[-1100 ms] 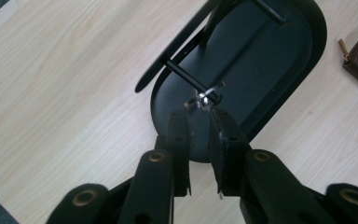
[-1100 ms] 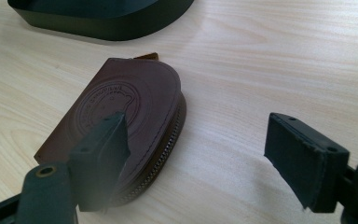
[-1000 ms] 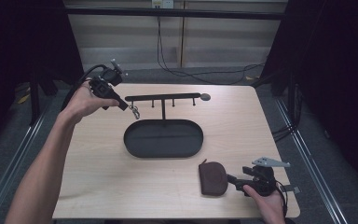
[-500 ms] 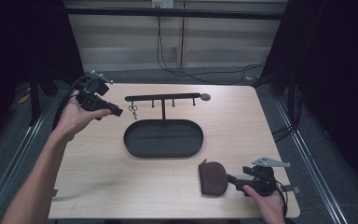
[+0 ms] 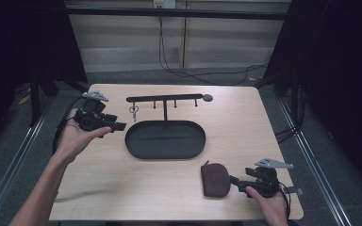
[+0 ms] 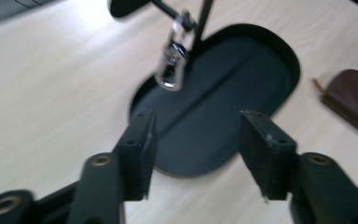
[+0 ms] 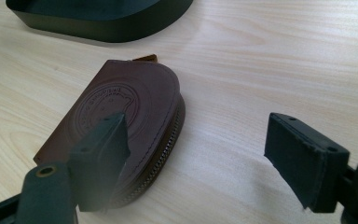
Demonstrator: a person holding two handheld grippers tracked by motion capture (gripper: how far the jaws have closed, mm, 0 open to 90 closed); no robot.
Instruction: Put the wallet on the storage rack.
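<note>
Work in hand: hanging things on the black metal rack with pegs (image 5: 165,99), which rises on a post from the black oval tray (image 5: 165,139) at the middle of the light wooden desk (image 5: 122,183).
Done: a silver metal key ring (image 5: 134,111) hangs from the leftmost peg, over the far left end of the tray; in the left gripper view it dangles free (image 6: 173,60), touched by nothing.
Left gripper (image 5: 120,126): left of the tray and near the key ring; its fingers have just been opening and now stand spread with nothing between them, so the ring looks released.
Left to do: the brown leather zip pouch (image 5: 215,179) lies flat on the desk near the front right, well apart from the rack.
Right gripper (image 5: 235,179): just beside the pouch on its right; fingers spread, one finger (image 7: 102,154) over the pouch's edge, the other well off over bare desk, not pinching.
Judgement: about halfway; the pouch is probably next.
</note>
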